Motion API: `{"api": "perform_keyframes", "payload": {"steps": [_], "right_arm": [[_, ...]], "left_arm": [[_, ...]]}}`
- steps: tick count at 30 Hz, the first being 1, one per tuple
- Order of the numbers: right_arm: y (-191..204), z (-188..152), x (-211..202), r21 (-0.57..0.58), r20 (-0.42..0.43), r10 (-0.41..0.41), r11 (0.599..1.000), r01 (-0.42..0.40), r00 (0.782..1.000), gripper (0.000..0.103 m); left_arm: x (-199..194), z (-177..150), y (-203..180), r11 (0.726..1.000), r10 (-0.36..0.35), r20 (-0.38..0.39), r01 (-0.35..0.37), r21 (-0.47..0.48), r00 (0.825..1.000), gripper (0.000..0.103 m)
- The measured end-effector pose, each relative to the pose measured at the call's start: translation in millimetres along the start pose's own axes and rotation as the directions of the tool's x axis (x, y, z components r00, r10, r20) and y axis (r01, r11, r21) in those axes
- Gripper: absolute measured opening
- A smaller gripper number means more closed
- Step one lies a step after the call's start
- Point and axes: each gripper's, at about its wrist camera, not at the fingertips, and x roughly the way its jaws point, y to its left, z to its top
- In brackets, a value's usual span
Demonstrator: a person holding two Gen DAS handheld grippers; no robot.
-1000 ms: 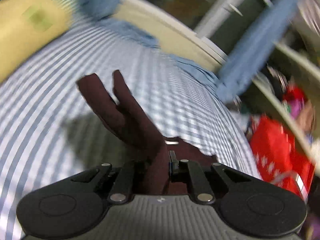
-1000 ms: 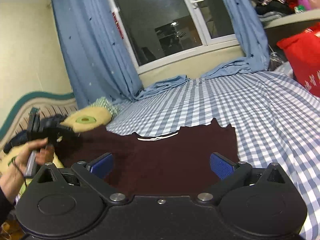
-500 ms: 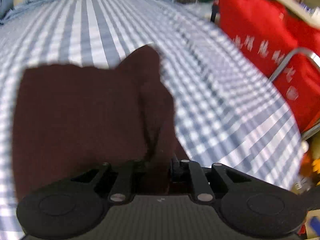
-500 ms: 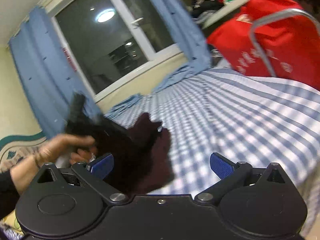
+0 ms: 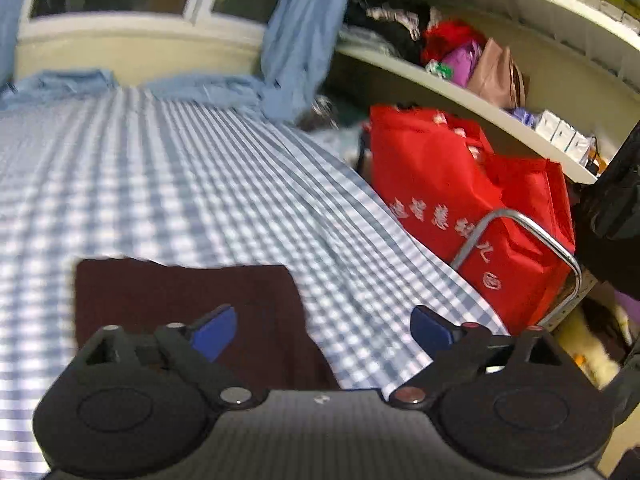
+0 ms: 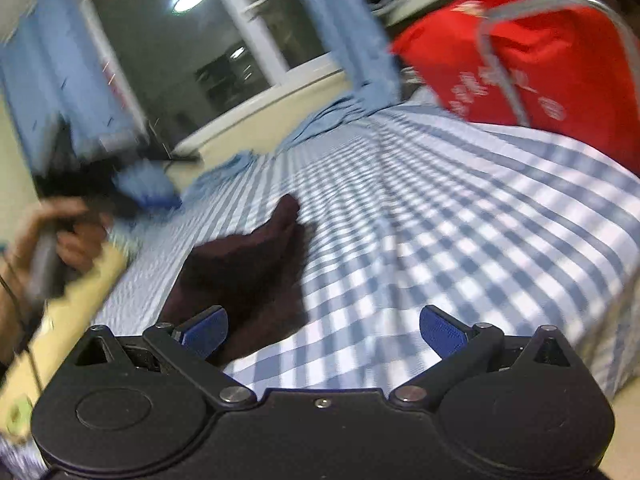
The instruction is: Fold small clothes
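A dark maroon garment lies folded flat on the blue checked bed sheet. My left gripper hangs just above its right edge. Its jaws are opening wide, and the blue pads press on nothing. In the right wrist view the garment shows as a dark heap with one corner sticking up. My right gripper is open above the sheet, with its left pad over the cloth's near edge. The hand holding the left gripper is blurred at the far left.
A red bag in a metal frame stands against the bed's right edge, under a cluttered shelf. Blue curtains and a window are at the far end. A yellow pillow lies left.
The left gripper was shut on the maroon cloth; it has let go, opened wide and pulled back. The garment now rests folded on the sheet. The right gripper swung right and stayed open.
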Motion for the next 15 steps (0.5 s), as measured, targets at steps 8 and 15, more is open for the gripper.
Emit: {"api": "perform_keyframes", "payload": {"steps": [8,15], "right_arm": [[96.8,5.5,67.0,-0.259,-0.078,-0.018,0.966,-0.003,0.997,0.091],[151.9,-14.2,115.4,-0.307,0.056,-0.178,0.933,0.187,0.982,0.088]], "left_arm": [[-60.7,-103.7,105.2,0.953,0.299,-0.018,-0.299,-0.055,0.954,0.097],[-87.9,-174.0,153.3,0.932,0.313,-0.032,-0.313,-0.184,0.949,0.097]]}}
